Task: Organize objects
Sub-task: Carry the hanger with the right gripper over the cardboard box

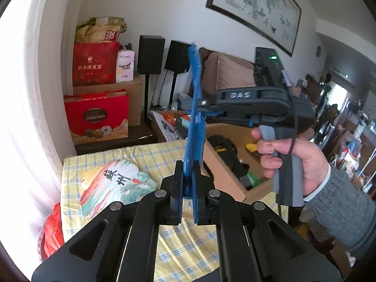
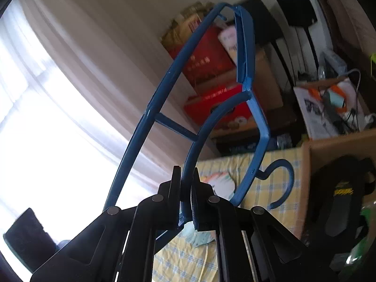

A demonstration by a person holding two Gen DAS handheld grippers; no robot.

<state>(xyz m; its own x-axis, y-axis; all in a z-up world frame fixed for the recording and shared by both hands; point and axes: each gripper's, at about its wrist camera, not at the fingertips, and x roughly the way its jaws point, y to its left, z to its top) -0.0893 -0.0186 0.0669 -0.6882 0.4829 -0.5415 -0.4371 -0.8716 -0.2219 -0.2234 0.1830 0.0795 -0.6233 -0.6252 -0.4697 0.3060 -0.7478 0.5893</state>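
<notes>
A blue plastic clothes hanger (image 1: pixel 193 82) stands edge-on and upright in the left wrist view. My left gripper (image 1: pixel 188 166) is shut on its lower end. My right gripper (image 1: pixel 202 107), held by a hand (image 1: pixel 293 162) in a grey sleeve, comes in from the right and is shut on the hanger's middle. In the right wrist view the right gripper (image 2: pixel 186 171) clamps a curved bar of the hanger (image 2: pixel 246 47), whose frame rises ahead of it. The hanger's hook (image 2: pixel 286 176) curls to the lower right.
Below lies a yellow-checked cloth (image 1: pixel 164 155) with a printed bag (image 1: pixel 112 185) on it. An open cardboard box (image 1: pixel 225 164) to the right holds a black cap (image 1: pixel 221 145) and other items. Red gift boxes (image 1: pixel 96 117) and speakers (image 1: pixel 150 54) stand behind. A red plastic bag (image 1: pixel 50 230) sits lower left.
</notes>
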